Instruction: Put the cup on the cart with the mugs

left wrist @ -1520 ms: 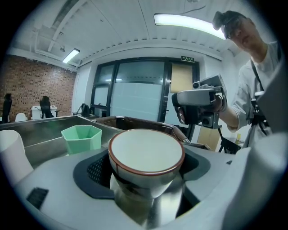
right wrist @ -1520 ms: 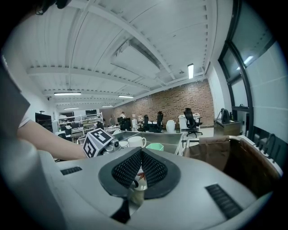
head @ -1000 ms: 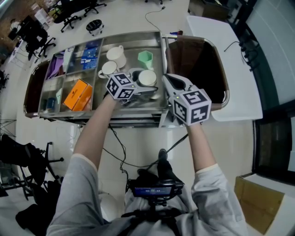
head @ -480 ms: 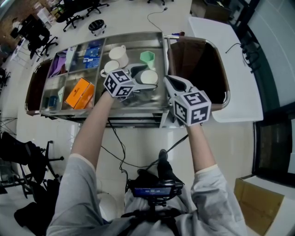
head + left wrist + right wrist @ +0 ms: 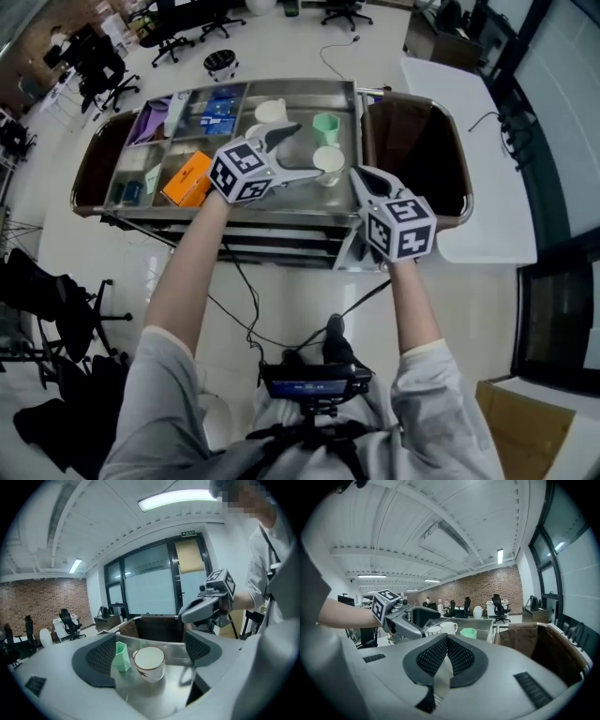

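I am counting two hand-held grippers, one cart and four drinking vessels. My left hand-held gripper [image 5: 305,150] is hanging over the cart [image 5: 291,83] with its jaws spread wide (they have just been opening) and gripping nothing. The cup [image 5: 328,159], white with a brown mark on its side, is standing upright on the steel floor of the cart's right compartment. It is sitting below and beyond those jaws, touching neither pad. One green cup [image 5: 325,123] is standing just beside it on the far side. The two white mugs [image 5: 449,627] are sitting to the left of the green cup. In the head view my left hand-held gripper is partly covering one of them, so I am seeing both clearly only in the right gripper view. My right hand-held gripper [image 5: 446,641] is hovering by the cart's near right corner, its jaws pressed together on nothing. One orange box [image 5: 187,178] is lying in a left compartment. The blue packets [image 5: 217,103] farther back are looking too small to count.
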### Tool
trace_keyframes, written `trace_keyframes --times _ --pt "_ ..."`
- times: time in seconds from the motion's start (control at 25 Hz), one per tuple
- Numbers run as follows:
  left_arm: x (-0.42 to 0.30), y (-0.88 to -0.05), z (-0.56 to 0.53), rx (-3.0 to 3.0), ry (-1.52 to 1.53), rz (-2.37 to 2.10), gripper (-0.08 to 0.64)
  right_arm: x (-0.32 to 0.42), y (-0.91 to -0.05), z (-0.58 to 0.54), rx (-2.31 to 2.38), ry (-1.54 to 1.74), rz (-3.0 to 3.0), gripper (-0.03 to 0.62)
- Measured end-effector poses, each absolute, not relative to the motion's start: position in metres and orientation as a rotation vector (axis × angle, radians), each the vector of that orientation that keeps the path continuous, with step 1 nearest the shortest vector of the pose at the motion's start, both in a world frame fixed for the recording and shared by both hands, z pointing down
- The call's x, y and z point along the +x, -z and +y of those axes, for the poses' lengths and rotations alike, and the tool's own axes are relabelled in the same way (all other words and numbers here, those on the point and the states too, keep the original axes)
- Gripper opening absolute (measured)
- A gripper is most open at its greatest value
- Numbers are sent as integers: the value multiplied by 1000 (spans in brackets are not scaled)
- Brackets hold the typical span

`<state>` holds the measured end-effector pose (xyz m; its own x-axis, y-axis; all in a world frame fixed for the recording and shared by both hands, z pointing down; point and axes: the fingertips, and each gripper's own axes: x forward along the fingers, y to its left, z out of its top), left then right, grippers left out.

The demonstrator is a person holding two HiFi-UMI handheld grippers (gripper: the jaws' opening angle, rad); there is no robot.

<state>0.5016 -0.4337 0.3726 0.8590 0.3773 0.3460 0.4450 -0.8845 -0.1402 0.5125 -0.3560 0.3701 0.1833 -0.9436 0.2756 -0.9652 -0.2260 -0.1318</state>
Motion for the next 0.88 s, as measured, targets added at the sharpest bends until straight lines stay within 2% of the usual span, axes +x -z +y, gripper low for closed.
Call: trace_keyframes --times 0.08,0.12,0.28,0.4,0.44,0.88 --pt "478 -353 -428 -2832 395 -570 456 501 -366 -351 2361 -452 -1906 8" --pt "465 -346 -425 -2839 366 -529 426 495 -365 -347 2362 -446 -1903 8" --pt "408 -332 -416 -2897 296 -284 181 469 -363 -325 2378 -433 -1898 8" --pt "362 -342 -415 -2978 292 -61 30 450 -368 -305 2381 -424 -1896 8" --pt "346 -347 -417 -3011 296 14 5 443 -370 -299 2378 -425 -1893 8" --pt "164 -421 -434 -3184 364 705 3 363 -421 -239 2369 -515 -1911 8"
